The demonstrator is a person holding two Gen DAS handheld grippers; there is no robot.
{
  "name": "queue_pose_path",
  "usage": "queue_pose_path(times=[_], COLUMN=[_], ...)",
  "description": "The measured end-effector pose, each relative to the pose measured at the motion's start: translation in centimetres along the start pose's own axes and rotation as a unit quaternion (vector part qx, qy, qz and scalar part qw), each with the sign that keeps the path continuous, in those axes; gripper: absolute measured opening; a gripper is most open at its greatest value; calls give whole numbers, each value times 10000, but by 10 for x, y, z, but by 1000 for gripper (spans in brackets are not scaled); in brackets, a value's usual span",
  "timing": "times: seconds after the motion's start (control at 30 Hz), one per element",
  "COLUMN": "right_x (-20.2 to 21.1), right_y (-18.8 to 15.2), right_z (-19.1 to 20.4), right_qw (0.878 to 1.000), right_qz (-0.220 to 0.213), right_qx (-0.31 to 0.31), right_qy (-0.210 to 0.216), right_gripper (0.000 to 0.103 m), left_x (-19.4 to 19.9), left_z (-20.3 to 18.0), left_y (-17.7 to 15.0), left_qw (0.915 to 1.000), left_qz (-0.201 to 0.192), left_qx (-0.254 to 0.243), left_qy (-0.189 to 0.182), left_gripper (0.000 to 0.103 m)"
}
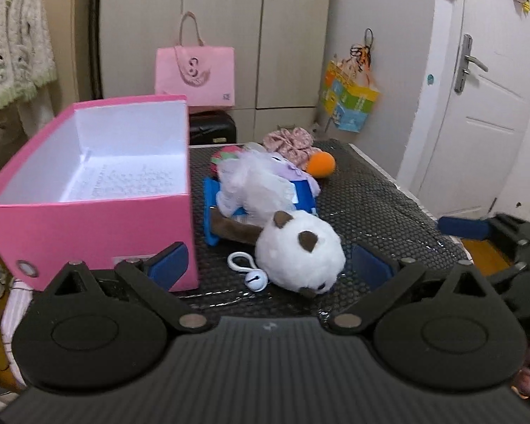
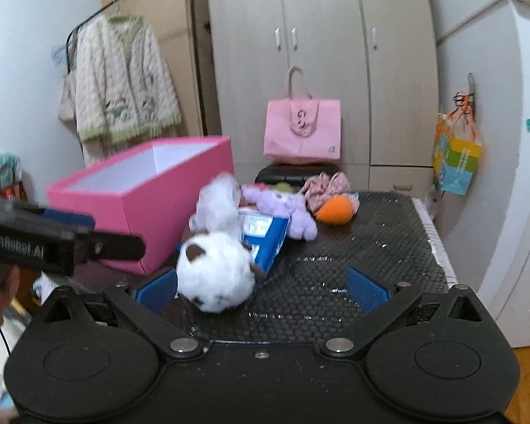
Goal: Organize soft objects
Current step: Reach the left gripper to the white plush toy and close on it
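Both tongs stand apart and empty: the left gripper (image 1: 270, 259) frames one round white plush cat with brown ears (image 1: 300, 249) near the black mesh surface's (image 1: 378, 190) front edge, the right gripper (image 2: 261, 282) alongside. One open pink cardboard box (image 1: 88, 226) fills the left edge; one purple plush (image 2: 293, 208), one orange plush (image 2: 335, 212) lie rearward.

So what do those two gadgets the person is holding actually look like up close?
Each is a black plastic tool. The left gripper and the right gripper share one build: a ribbed black body, two round housings, hinged black link arms with silver pivot pins, and flat blue finger pads. Seen from the right wrist camera, the left one's side carries white lettering, too blurred to read surely.
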State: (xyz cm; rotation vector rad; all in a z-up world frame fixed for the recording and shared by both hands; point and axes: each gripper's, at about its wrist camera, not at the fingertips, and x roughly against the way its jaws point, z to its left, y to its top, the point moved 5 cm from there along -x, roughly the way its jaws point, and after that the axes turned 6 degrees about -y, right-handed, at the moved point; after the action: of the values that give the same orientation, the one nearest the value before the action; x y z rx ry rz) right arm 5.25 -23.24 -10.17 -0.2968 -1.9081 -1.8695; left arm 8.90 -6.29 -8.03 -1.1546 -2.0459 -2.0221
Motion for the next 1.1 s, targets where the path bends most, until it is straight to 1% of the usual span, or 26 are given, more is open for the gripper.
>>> queue_pose_path(times=[0.1, 0.17, 0.23, 0.27, 0.3, 0.37, 0.4, 0.43, 0.47, 0.57, 0.63, 0.73, 0.87, 0.93, 0.97, 1.03, 1.1], right_x=[-17, -24, -30, -32, -34, -43, -49, -55, -59, -65, -70, -81, -83, -80, -79, -78, -73], right_y=[-10, -14, -17, -18, -19, -24, -27, -28, -28, -24, -22, -25, -28, -28, -28, -28, -26], right_z=[-1, -2, 2, 6, 10, 19, 23, 27, 29, 32, 31, 26, 21, 21, 22, 27, 31], right_qw=[9997, 9992, 9979, 9973, 9969, 9958, 9958, 9961, 9963, 9957, 9954, 9956, 9955, 9945, 9941, 9949, 9955], right_qz=[157, 208, 227, 195, 141, 24, 4, -2, -31, -242, -193, 7, 4, -19, -10, 22, 30], right_qx=[168, 159, 175, 247, 337, 475, 497, 519, 532, 471, 393, 287, 144, 101, 100, 195, 253], right_qy=[84, 296, 577, 661, 700, 786, 774, 713, 681, 763, 854, 897, 932, 1039, 1081, 986, 907], right_gripper=[103, 103, 102, 102, 102, 102, 99, 94, 92, 92, 92, 91, 85, 73, 70, 67, 66], left_x=[-8, -15, -22, -25, -29, -37, -43, -48, -53, -62, -69, -78, -88, -88, -87, -85, -84], left_z=[-5, -7, -11, -13, -16, -20, -22, -21, -20, -14, -10, -5, -1, -1, -1, -2, -1], left_y=[0, 1, 2, 2, 1, 0, -1, -1, 0, 2, 1, -2, -11, -12, -12, -14, -15], left_qw=[9997, 9993, 9992, 9991, 9990, 9984, 9984, 9987, 9988, 9991, 9991, 9978, 9969, 9961, 9958, 9958, 9949], left_qz=[-27, -46, -88, -124, -161, -222, -179, -122, -79, 46, 160, 355, 563, 576, 575, 593, 660], left_qx=[-2, -41, -122, -174, -244, -425, -452, -418, -375, -204, -68, 125, 263, 332, 352, 332, 413], left_qy=[-244, -357, -377, -361, -333, -303, -296, -283, -306, -360, -400, -546, -493, -581, -612, -613, -640], left_gripper=[100, 100, 99, 96, 94, 93, 90, 88, 86, 85, 85, 85, 85, 78, 77, 76, 76])
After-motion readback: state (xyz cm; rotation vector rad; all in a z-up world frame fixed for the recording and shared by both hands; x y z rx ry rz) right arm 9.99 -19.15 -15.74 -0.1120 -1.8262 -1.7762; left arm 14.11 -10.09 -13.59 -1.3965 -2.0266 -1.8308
